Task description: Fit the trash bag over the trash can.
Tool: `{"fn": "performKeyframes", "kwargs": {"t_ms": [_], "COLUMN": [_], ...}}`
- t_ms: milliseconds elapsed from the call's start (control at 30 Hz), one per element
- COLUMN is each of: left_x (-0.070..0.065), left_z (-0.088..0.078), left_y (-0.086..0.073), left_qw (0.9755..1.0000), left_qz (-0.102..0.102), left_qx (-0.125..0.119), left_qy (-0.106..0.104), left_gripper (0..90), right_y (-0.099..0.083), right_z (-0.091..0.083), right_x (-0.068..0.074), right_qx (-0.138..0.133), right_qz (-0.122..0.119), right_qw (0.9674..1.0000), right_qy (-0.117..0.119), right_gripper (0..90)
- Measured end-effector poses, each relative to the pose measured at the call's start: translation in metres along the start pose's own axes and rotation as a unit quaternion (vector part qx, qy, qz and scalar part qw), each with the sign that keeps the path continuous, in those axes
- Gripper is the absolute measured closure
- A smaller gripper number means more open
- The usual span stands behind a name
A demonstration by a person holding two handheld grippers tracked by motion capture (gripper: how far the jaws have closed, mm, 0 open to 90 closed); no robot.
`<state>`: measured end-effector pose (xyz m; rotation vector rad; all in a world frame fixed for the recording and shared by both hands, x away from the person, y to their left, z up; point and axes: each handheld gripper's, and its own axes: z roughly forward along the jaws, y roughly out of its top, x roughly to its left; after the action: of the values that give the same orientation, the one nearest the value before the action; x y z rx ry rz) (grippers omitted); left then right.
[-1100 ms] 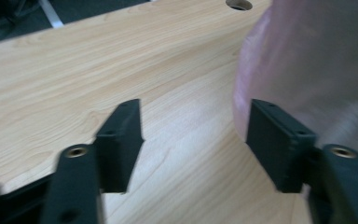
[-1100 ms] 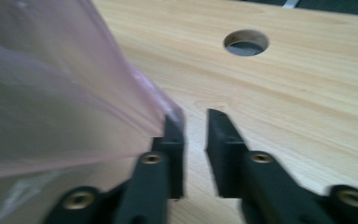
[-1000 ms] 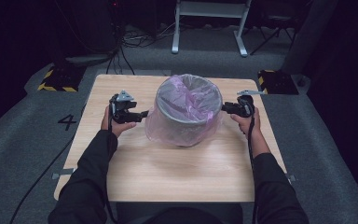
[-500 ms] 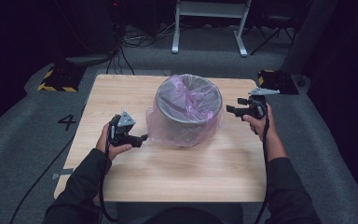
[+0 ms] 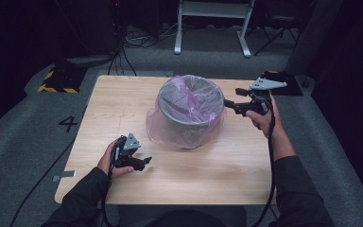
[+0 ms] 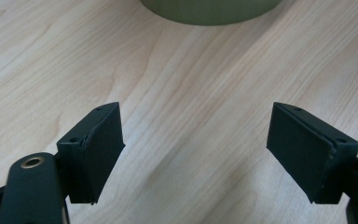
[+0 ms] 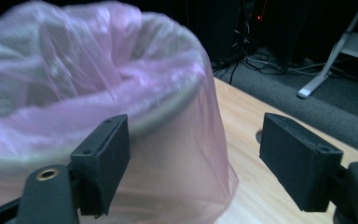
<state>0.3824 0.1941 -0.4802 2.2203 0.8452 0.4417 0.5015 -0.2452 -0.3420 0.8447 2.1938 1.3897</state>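
Note:
A grey round bin (image 5: 189,113) lined with a pink see-through bag (image 5: 196,97) stands mid-table; the bag's skirt hangs over its wall. My left gripper (image 5: 145,162) lies low near the front left, apart from the bin. Its jaws have just been opening and stand open over bare wood (image 6: 196,154), with the bin's base (image 6: 209,9) ahead. My right gripper (image 5: 230,105) hovers by the bin's right rim. Its jaws have just opened and stand wide (image 7: 196,158), with the bagged rim (image 7: 121,88) before the left pad and nothing pinched.
The wooden table (image 5: 217,179) has bare room in front of and beside the bin. On the grey floor are a painted 4 (image 5: 68,124), a yellow-striped block (image 5: 56,80), cables, and a white stand (image 5: 212,23) behind the table.
Both grippers have left the bin's sides. The left hand has drawn back and down to the front left. The right hand has lifted and moved right, its jaws now wide.

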Motion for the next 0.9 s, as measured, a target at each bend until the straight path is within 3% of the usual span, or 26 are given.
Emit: {"fn": "performKeyframes", "kwargs": {"t_ms": [133,200,533,767,833,900], "left_x": [-0.001,-0.002,0.003,0.01,0.011,0.014], "left_z": [0.0,0.0,0.002,0.003,0.004,0.004], "left_y": [-0.004,-0.008,-0.014,-0.017,-0.018,-0.019], "left_qw": [1.0,1.0,0.9998,0.9999,0.9998,0.9998], "left_qz": [0.0,0.005,0.001,0.0,0.008,0.006], "left_qx": [0.005,0.008,0.013,0.015,0.015,0.016], "left_qy": [-0.002,-0.003,-0.012,-0.006,0.008,0.014], "left_gripper": [17.7,17.4,17.2,17.1,17.1,17.1], "right_y": [0.011,0.019,0.033,0.042,0.044,0.046], "right_z": [-0.001,-0.001,0.001,0.008,0.01,0.012], "right_x": [0.004,0.007,0.019,0.033,0.037,0.041], "right_qx": [-0.011,-0.009,-0.006,-0.006,-0.006,-0.009], "right_qz": [-0.006,-0.015,-0.035,-0.054,-0.056,-0.055], "right_qw": [0.9999,0.9998,0.9993,0.9985,0.9982,0.998], "right_qy": [0.003,-0.008,-0.003,0.01,0.021,0.029], "right_gripper": [23.9,23.9,23.6,24.6,30.1,30.3]}}
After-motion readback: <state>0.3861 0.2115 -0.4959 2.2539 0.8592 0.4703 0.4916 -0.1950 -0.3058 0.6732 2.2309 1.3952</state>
